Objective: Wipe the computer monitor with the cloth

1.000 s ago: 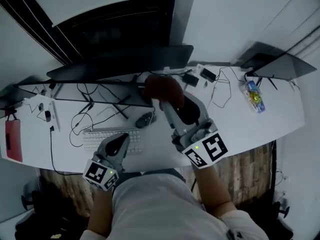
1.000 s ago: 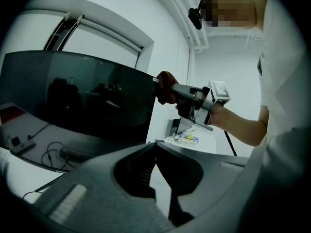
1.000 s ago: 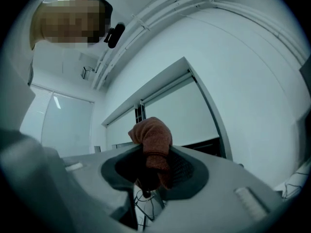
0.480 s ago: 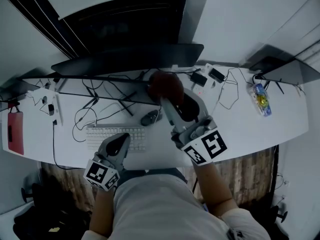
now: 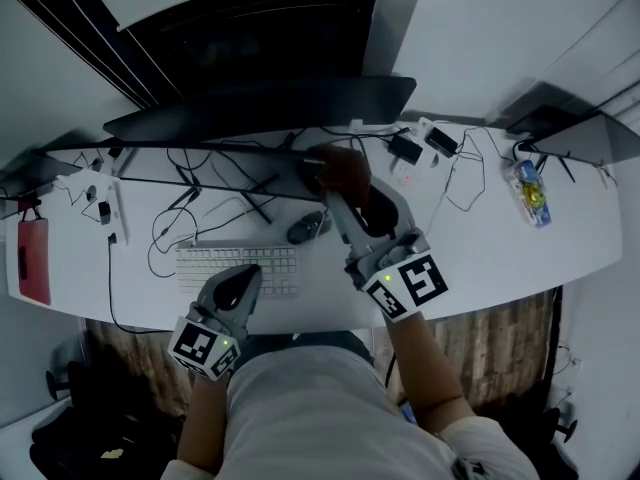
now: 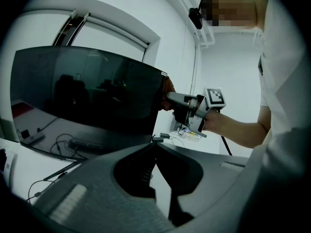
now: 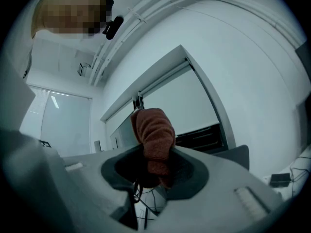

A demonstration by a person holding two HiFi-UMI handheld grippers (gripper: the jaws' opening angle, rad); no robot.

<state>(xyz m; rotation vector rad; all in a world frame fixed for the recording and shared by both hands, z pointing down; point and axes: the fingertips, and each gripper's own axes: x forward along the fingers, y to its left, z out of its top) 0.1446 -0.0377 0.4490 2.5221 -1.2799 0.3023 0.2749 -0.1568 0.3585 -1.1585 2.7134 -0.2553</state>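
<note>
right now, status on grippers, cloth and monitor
Right gripper shut on cloth, cloth at monitor's right edge. Left gripper shut, empty, by keyboard. Cables on desk below monitor, none across screen.

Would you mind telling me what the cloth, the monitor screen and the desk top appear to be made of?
The cloth looks like rust-brown terry or microfibre: fuzzy nap, soft folds. The monitor screen seems glossy dark glass or plastic; it faintly mirrors the room. The desk top appears smooth matte white laminate, though that is uncertain.
</note>
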